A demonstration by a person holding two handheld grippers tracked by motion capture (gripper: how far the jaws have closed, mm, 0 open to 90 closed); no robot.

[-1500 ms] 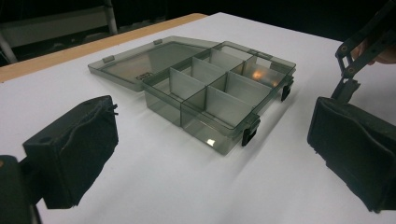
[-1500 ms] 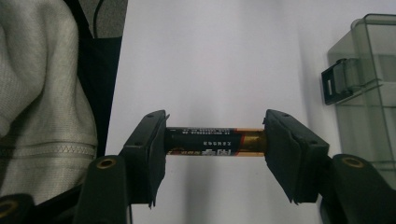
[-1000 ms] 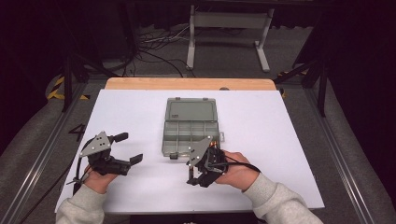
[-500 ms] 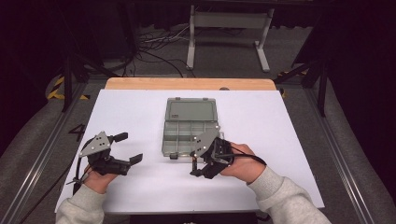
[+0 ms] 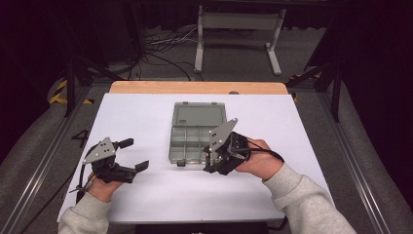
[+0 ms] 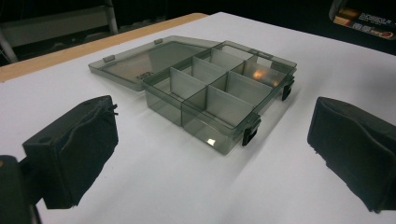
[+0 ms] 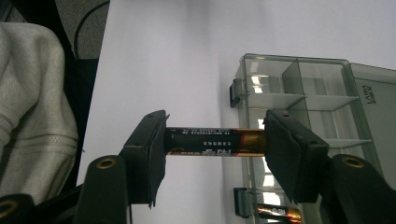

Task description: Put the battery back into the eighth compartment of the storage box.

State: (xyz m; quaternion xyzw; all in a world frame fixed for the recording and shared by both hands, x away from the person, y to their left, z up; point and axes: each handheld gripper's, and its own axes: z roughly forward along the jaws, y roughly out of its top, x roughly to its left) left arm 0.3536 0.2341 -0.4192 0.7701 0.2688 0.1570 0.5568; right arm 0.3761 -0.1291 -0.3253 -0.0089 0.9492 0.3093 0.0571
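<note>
One white table (image 5: pixel 146 200) with wooden far edge (image 5: pixel 195 87), dark room behind.

Open compartment box (image 5: pixel 197 132) sits mid-counter (image 5: pixel 302 126); bare white counter lies free on both sides of it

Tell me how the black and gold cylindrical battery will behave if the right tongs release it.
The black and gold cylindrical battery is round and smooth, so it would probably roll on the white table. It looks rigid, held end to end in the right tongs without bending. Its glossy skin may be slippery.
</note>
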